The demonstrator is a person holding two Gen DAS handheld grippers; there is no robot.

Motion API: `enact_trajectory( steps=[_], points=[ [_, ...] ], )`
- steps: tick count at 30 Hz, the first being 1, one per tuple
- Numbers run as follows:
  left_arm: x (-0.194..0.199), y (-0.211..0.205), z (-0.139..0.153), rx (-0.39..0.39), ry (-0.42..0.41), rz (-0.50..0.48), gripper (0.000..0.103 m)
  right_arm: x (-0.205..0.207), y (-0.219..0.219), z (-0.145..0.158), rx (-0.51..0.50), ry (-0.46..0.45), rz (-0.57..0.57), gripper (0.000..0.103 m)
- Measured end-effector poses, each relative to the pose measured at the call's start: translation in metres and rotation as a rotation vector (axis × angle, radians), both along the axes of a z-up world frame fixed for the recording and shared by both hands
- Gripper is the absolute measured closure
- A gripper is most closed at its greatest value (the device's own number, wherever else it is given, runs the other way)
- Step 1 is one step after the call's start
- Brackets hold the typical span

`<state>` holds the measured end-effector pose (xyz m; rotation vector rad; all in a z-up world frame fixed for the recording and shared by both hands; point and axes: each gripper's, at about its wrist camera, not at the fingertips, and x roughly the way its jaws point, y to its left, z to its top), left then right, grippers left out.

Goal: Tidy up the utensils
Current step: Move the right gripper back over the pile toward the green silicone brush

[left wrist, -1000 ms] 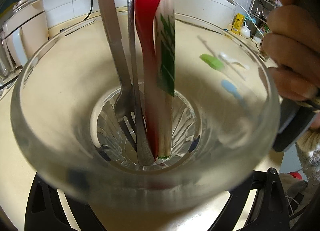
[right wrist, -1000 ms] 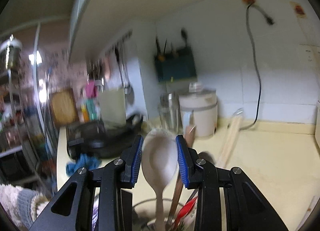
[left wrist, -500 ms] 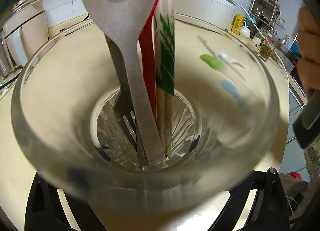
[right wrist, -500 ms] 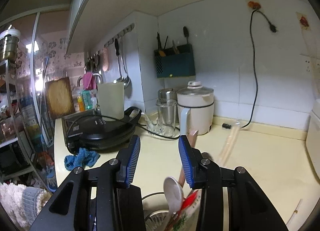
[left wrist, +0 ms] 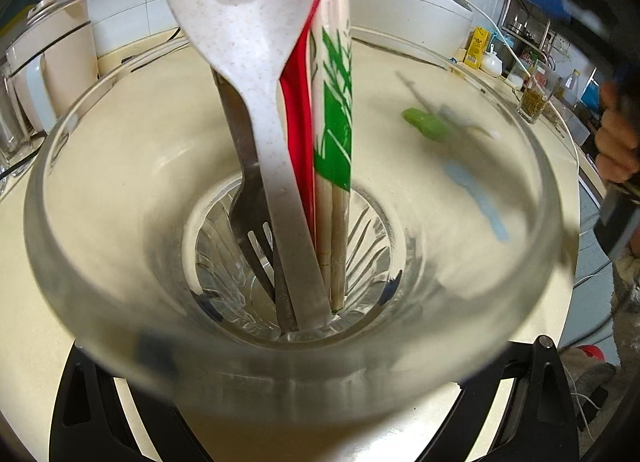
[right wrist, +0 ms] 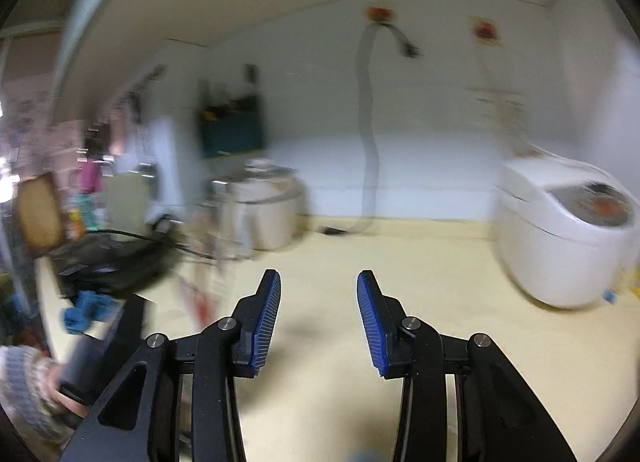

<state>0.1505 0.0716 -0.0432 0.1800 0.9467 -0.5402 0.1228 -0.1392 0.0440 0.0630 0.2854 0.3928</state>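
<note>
My left gripper (left wrist: 298, 294) is shut on a clear glass (left wrist: 100, 262), its black fingers reaching round the sides. In the glass stand a white speckled spoon (left wrist: 240, 22), a red spoon (left wrist: 298, 110), wrapped chopsticks with green print (left wrist: 334, 102) and a metal fork (left wrist: 248, 202). Through the glass wall a green utensil (left wrist: 428, 124) and a pale blue one (left wrist: 480, 198) show blurred on the counter. My right gripper (right wrist: 318, 290) is open and empty above the cream counter (right wrist: 400, 262). The left wrist view catches it blurred at top right, held by a hand (left wrist: 616, 142).
A white rice cooker (right wrist: 560, 230) stands at the back right. A beige kettle (right wrist: 268, 214), a black griddle (right wrist: 112, 262) and a blue cloth (right wrist: 86, 312) are at the left. A tumbler of tea (left wrist: 534, 102) sits by the counter's far edge.
The white spoon was between my right jaws. It now stands in the glass. The right gripper opened and swung off to the right. The left gripper and glass stayed still.
</note>
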Motion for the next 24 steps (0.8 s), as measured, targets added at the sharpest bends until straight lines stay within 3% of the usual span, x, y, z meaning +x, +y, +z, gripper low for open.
enact_trajectory(
  steps=[4,10,14,18,24],
  points=[
    [0.000,0.001,0.000,0.012,-0.003,0.006,0.005,-0.001,-0.045,-0.025,-0.048,0.060,-0.175,0.063],
    [0.000,0.000,0.000,0.021,-0.006,0.005,0.005,0.006,-0.096,-0.059,-0.051,0.161,-0.344,0.063],
    [0.000,-0.001,-0.001,0.026,-0.008,0.006,0.005,0.014,-0.123,-0.070,0.028,0.247,-0.383,0.063],
    [0.000,-0.009,-0.002,0.044,-0.012,0.005,0.005,0.031,-0.143,-0.081,0.017,0.345,-0.439,0.063],
    [0.000,-0.007,-0.002,0.041,-0.012,0.006,0.005,0.053,-0.161,-0.102,0.079,0.510,-0.457,0.063]
  ],
)
